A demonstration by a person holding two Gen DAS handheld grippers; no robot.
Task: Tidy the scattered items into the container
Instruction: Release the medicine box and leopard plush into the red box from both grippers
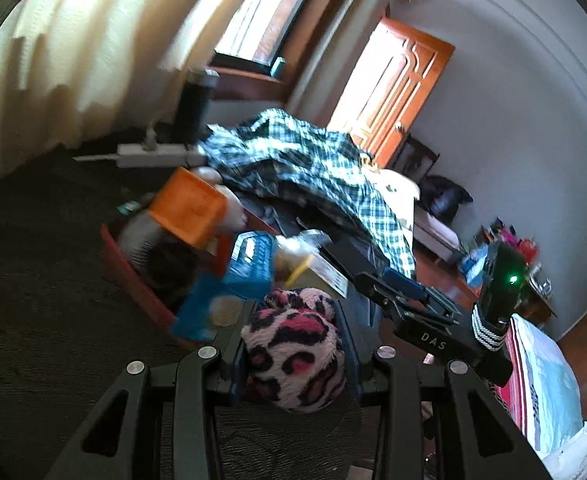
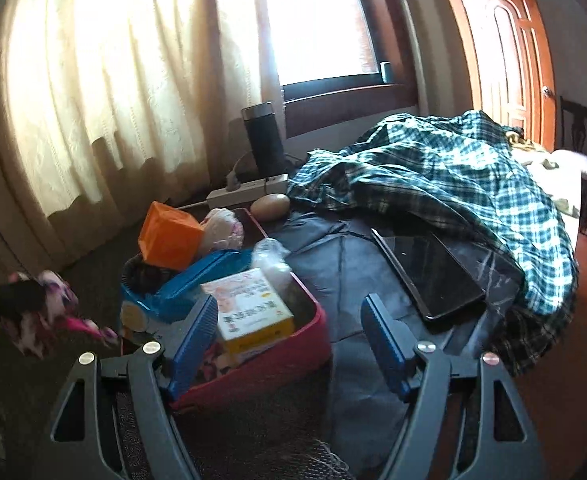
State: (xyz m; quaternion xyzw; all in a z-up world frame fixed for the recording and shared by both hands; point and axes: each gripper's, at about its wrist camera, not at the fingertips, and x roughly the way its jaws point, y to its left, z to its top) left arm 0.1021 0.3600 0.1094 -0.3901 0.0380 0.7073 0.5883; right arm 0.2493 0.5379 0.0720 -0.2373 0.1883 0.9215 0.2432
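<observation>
Pink-and-black fuzzy cloth (image 1: 293, 356) sits bunched right at the lens of the left wrist camera, clenched between the 2 blue pads of the left gripper (image 1: 293, 344). It hangs just short of the near corner of the red container (image 1: 133, 276), above the dark carpet (image 1: 33, 300). From the right wrist camera the same bundle (image 2: 49, 312) shows blurred at the far left, beside the container's left side and apart from it.

Over there the right gripper (image 2: 289, 344) stands released, nothing between its pads; the left pad hangs over the container's near red wall (image 2: 277, 364), the right pad over dark sheeting (image 2: 333, 264) spread on the floor.

Inside the container lie an orange box (image 2: 169, 236), a blue case (image 2: 197, 280), a white-and-yellow carton (image 2: 249, 312), a clear plastic bag (image 2: 271, 258) and a pale fluffy item (image 2: 223, 228). It looks heaped, with the orange box riding above the rim.

Beyond the far rim sit a tan oval object (image 2: 270, 206), a white power strip (image 2: 245, 192) and a dark tumbler (image 2: 263, 140). A dark tablet (image 2: 429, 276) lies right of the container on the sheeting, its far edge tucked under a green plaid shirt (image 2: 453, 168). Open carpet runs along the container's left side toward the cream curtain (image 2: 93, 80).
</observation>
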